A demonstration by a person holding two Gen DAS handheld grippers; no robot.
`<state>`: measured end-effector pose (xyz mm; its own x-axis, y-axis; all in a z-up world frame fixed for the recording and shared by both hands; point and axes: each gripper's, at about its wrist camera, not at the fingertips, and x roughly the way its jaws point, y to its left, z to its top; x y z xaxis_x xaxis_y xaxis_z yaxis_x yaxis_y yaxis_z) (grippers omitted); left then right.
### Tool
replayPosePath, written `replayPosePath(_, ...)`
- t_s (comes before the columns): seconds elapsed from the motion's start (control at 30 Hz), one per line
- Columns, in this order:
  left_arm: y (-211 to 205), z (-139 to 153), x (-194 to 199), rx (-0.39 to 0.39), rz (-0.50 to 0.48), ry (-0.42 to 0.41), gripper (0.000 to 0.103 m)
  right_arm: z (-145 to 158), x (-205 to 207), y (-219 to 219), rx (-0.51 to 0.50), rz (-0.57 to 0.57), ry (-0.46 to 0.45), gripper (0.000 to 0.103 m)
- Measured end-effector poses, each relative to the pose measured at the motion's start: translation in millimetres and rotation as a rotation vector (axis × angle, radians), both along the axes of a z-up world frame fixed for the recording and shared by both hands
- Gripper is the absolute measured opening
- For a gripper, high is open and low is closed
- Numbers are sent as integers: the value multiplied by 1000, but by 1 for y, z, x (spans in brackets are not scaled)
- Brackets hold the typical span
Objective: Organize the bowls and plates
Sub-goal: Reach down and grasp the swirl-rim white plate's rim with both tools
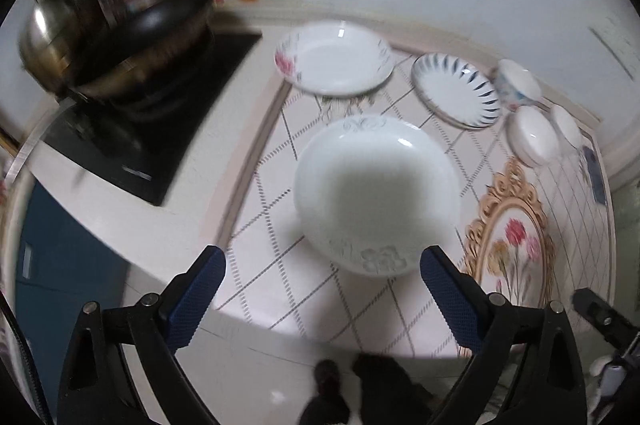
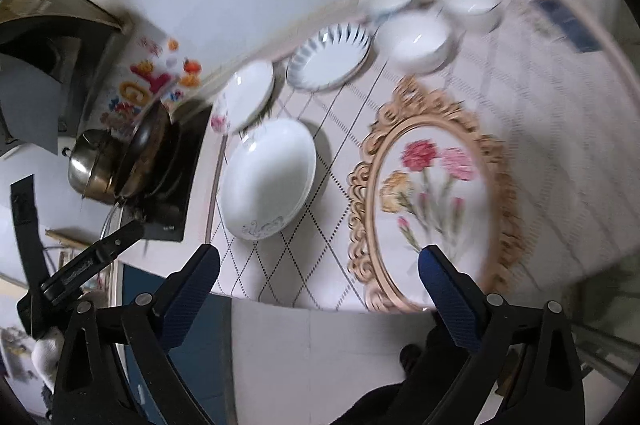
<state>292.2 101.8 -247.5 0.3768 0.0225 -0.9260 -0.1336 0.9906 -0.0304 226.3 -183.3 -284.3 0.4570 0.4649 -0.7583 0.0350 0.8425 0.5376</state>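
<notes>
A large white plate with a grey flower pattern (image 1: 376, 193) (image 2: 269, 179) lies on the tiled mat, just ahead of my open left gripper (image 1: 322, 265). Behind it sit a white plate with a pink flower (image 1: 334, 59) (image 2: 249, 96) and a plate with blue rim strokes (image 1: 456, 89) (image 2: 329, 59). Three white bowls (image 1: 532, 135) (image 2: 414, 43) cluster at the far right of the mat. My right gripper (image 2: 318, 265) hangs open over the counter's front edge, empty, well short of the dishes.
A black induction hob (image 1: 160, 129) carrying a dark wok (image 1: 152, 33) (image 2: 146, 153) and a steel pot (image 1: 44, 41) stands left of the mat. The mat shows a gold oval frame with flowers (image 2: 432, 193). A dark blue cabinet front (image 1: 60, 257) lies below the counter.
</notes>
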Motion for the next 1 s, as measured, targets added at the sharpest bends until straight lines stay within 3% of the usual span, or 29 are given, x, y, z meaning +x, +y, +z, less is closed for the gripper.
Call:
replayPosePath(0.23,19,-74,66,-77,27,127,91,-68,109,34,28,125,89,93)
replayPosePath(0.3,23,-87,81,-88,19,158,89,-85,138,43,42,152,115,87)
replayPosePath(0.37,27,-99,94,-94,15,177,79,-96,155,51,55,175,137,82)
replayPosePath(0.5,32,-120,108,-121,-3,225,46,-118,184,67,81,216,177,62)
replayPosePath(0.53,34,-123,109,-133,-8,234,43,-123,190,72,90,225,188,58)
replayPosePath(0.6,36,-128,112,-146,-11,243,38,-130,198,80,111,248,198,38)
replayPosePath(0.8,36,-127,105,-143,-16,234,34,-141,207,95,89,269,203,19)
replayPosePath(1.0,22,-120,94,-135,-26,224,34,-137,207,95,63,274,193,19)
